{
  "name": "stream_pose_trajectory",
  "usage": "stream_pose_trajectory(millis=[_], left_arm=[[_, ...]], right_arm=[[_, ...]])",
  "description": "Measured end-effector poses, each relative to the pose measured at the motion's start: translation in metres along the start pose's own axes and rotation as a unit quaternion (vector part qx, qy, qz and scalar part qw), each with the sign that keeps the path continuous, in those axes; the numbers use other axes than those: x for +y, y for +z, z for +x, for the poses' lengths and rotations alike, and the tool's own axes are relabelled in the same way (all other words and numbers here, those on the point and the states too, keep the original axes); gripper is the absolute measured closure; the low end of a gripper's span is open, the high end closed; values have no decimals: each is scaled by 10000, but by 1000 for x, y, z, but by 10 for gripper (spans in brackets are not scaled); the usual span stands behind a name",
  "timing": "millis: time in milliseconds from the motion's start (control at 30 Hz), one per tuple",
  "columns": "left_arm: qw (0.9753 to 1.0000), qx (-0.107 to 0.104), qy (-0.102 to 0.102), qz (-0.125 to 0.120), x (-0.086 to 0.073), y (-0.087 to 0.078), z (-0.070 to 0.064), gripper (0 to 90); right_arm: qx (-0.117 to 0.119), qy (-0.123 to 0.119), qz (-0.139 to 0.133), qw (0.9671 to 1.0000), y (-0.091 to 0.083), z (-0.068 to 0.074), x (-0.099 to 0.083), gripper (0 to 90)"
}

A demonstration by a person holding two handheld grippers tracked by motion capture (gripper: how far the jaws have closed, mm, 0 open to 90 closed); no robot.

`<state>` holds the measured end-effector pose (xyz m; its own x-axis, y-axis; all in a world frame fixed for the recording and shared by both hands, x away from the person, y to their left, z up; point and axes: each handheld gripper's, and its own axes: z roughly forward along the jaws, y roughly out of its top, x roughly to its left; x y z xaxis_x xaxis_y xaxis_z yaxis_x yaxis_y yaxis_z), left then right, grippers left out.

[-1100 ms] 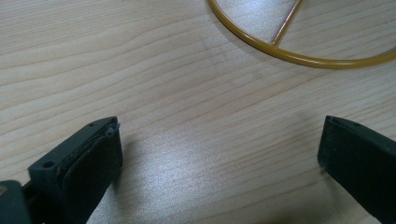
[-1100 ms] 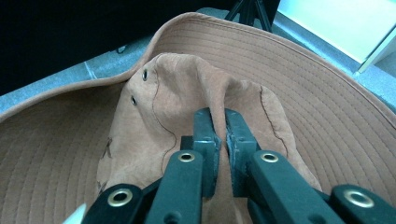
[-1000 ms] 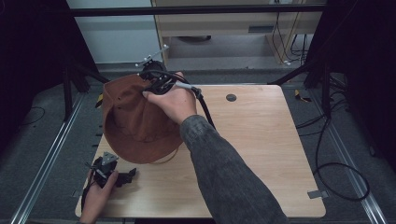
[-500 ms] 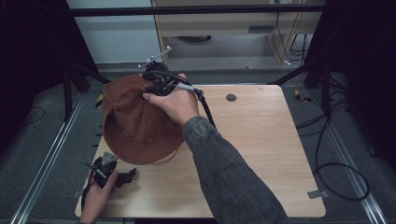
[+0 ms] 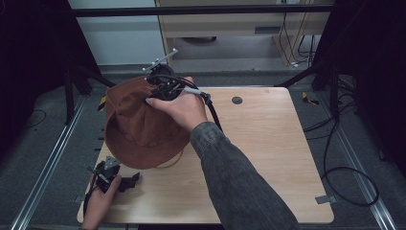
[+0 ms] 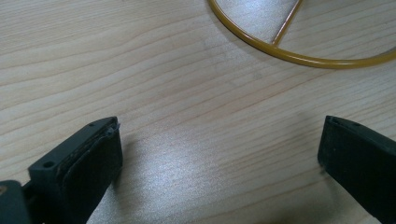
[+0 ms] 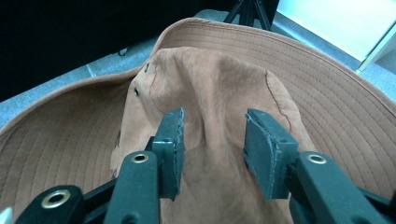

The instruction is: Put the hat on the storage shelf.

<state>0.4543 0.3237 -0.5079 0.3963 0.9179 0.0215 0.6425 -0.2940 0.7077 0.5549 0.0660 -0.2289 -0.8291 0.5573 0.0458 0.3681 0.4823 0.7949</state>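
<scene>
Right gripper (image 7: 212,154) pinching the brown hat (image 5: 139,127) at upper left.
Jaws hold a loose fold of crown; it may slip free. Left gripper (image 6: 219,158) gapes wide, empty.

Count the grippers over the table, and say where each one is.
2. The right gripper is at the table's far left, its jaws pinching a fold of the brown hat's crown. The left gripper rests open at the near left corner, near the hat's yellow cord.
</scene>
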Motion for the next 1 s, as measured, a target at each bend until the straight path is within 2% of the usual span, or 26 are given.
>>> stream_pose_trajectory(millis=[300, 667, 767, 800, 1000], left_arm=[[10000, -1, 5, 3, 0, 0, 0, 0], [10000, 8, 4, 4, 0, 0, 0, 0], [10000, 1, 57, 50, 0, -1, 1, 0], [10000, -4, -15, 5, 0, 0, 0, 0], [10000, -7, 60, 47, 0, 0, 1, 0]], right_arm=[[12, -41, -3, 10000, -14, 1, -6, 534], [-27, -66, -154, 9999, -49, -1, -23, 514], [-59, -63, -166, 9998, -56, -5, -30, 514], [-73, -65, -158, 9998, -58, -6, -33, 514], [-152, 25, -242, 9996, -76, -19, -51, 513]])
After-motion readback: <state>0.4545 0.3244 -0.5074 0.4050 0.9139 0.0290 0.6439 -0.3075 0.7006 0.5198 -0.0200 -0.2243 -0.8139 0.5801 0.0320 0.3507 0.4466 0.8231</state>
